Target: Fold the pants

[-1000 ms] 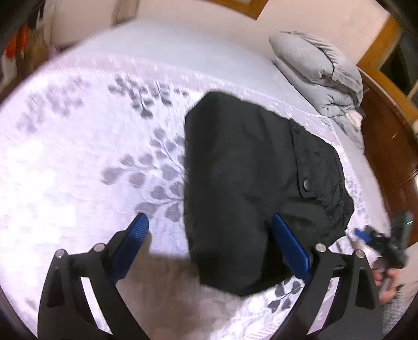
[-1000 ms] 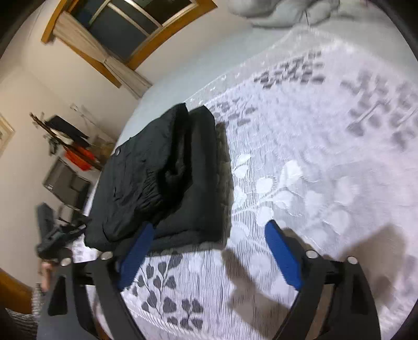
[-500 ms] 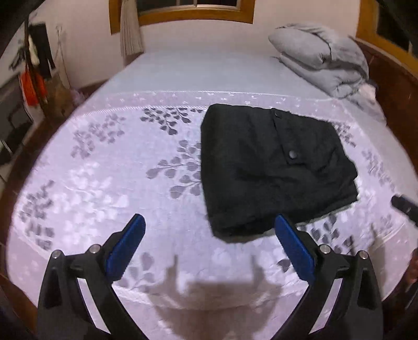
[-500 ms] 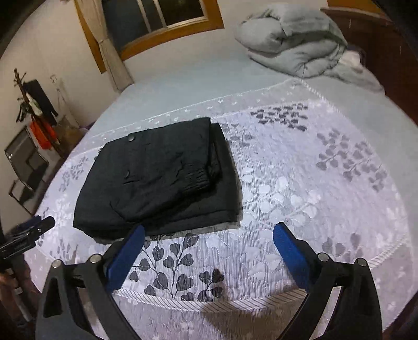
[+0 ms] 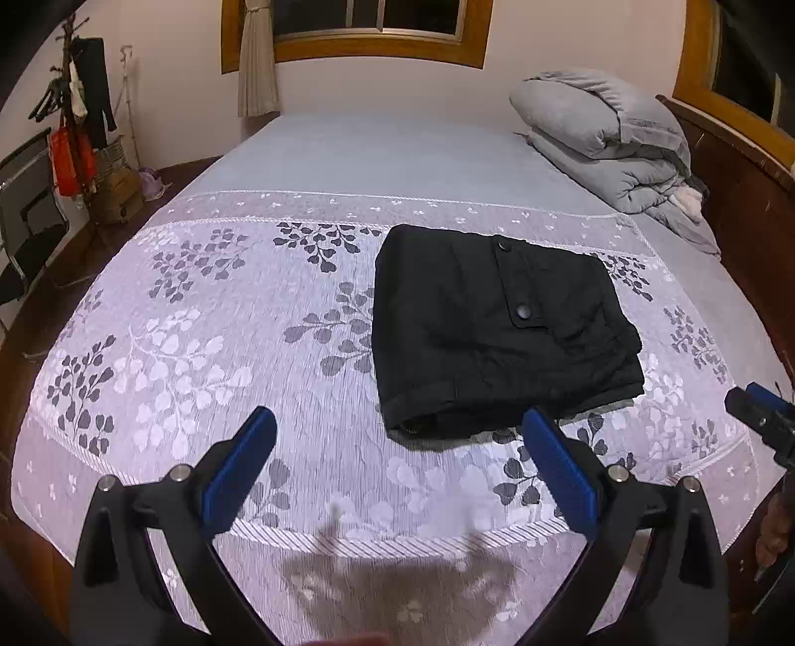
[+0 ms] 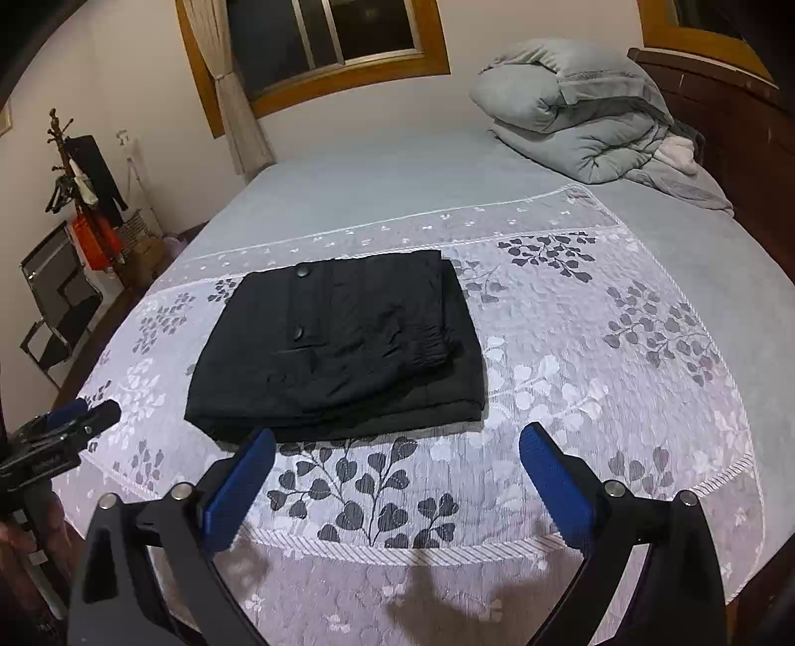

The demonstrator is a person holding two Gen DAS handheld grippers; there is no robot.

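The black pants (image 5: pixel 497 328) lie folded into a compact rectangle on the white leaf-patterned bedspread (image 5: pixel 208 348); two snap buttons show on top. They also show in the right wrist view (image 6: pixel 343 348). My left gripper (image 5: pixel 397 462) is open and empty, held back from the pants' near edge over the bed's front. My right gripper (image 6: pixel 397 472) is open and empty, also clear of the pants. Each gripper shows at the edge of the other's view: the right one (image 5: pixel 760 412), the left one (image 6: pixel 59 432).
A folded grey duvet (image 5: pixel 606 144) lies at the bed's far right by a wooden headboard (image 5: pixel 745 199). A coat rack with clothes (image 5: pixel 74 124) and a chair (image 5: pixel 25 218) stand at the left. A window (image 5: pixel 367 20) is behind the bed.
Both grippers have pulled back and up from the folded pants toward the bed's front edge. The pants have stayed in place, folded.
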